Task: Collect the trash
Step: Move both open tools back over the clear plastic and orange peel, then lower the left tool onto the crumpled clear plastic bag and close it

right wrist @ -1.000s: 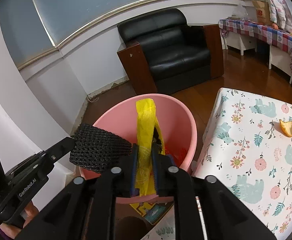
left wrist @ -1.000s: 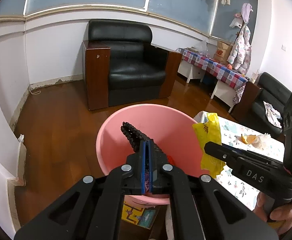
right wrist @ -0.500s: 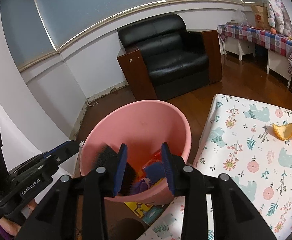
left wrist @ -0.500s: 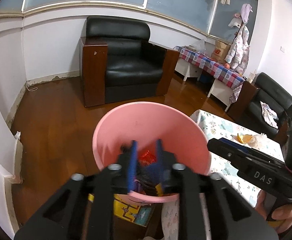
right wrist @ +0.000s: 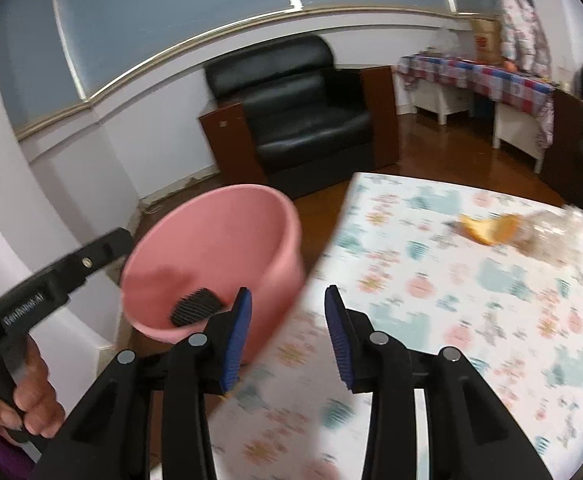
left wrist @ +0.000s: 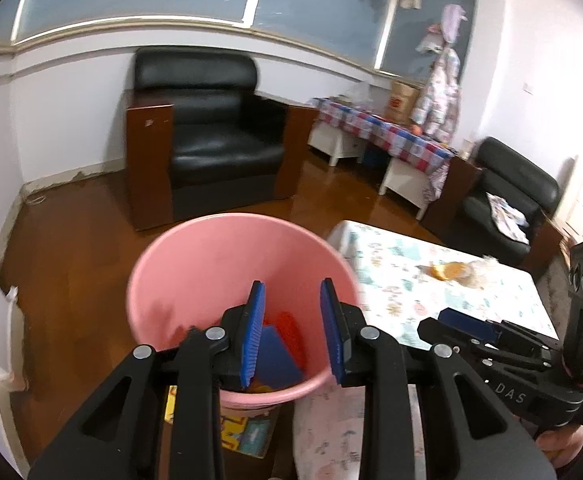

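A pink bucket (left wrist: 231,264) stands on the floor beside the table with the floral cloth (left wrist: 403,276). Blue and red trash (left wrist: 281,344) lies inside it, and in the right wrist view a black netted piece (right wrist: 195,306) rests on its inner wall (right wrist: 219,240). My left gripper (left wrist: 291,284) hangs open over the bucket's near rim with nothing between its pads. My right gripper (right wrist: 287,292) is over the table's left edge, its jaws opening and empty. An orange peel (right wrist: 487,230) and a crumpled clear wrapper (right wrist: 551,236) lie on the cloth (right wrist: 431,300) further right.
A black armchair (left wrist: 211,148) stands behind the bucket. A checked-cloth table (left wrist: 383,136) and a second black seat (left wrist: 507,188) are at the back right. A colourful booklet (left wrist: 247,432) lies on the floor under the bucket. A hand (right wrist: 31,396) holds the left gripper's handle.
Both grippers opened: the left let go of the black netting and the right let go of the yellow bag, and both dropped into the bucket. The right gripper has swung right toward the table.
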Available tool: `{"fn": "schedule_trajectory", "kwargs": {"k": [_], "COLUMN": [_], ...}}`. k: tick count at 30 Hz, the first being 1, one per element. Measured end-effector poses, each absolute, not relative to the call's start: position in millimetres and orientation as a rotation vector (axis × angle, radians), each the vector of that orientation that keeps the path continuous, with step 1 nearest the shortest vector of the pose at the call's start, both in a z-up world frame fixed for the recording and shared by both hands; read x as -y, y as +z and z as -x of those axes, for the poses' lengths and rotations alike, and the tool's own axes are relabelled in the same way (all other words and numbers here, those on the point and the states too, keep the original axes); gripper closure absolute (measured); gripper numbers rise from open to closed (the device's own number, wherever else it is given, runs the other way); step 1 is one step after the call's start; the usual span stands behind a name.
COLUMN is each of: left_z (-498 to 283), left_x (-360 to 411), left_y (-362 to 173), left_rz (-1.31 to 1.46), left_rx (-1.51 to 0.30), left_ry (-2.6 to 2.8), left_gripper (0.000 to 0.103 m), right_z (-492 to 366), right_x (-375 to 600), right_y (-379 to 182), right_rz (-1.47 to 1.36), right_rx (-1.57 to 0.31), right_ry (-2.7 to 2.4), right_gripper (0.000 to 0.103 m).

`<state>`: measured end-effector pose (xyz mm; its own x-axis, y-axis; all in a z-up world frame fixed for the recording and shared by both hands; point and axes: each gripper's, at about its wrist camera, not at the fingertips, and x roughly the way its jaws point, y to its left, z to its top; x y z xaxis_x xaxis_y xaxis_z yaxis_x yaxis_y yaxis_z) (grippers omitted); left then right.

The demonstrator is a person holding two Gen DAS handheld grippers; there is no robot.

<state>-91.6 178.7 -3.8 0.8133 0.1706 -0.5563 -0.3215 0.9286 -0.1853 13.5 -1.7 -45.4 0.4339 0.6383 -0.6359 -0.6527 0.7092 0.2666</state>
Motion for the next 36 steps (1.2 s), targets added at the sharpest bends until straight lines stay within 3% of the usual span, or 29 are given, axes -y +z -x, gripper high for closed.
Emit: {"fn": "schedule_trajectory", "kwargs": {"k": [19,36], "left_z": [-36,-182], "left_x": [-16,58], "left_y": [-11,-53], "left_rz": [-0.012,-0.234], "left_rx": [-0.675,-0.814], "left_ry": [-0.166,-0.313], "left_gripper": [0.075,0.075], "right_z": [-92,-110], "right_x": [195,221], "right_y": [-67,-104], "right_rz": [-0.200,-0.257], "right_rx": [-0.813,-0.844], "right_ry": [0.326,0.272], "right_gripper": [0.063,0.063]}}
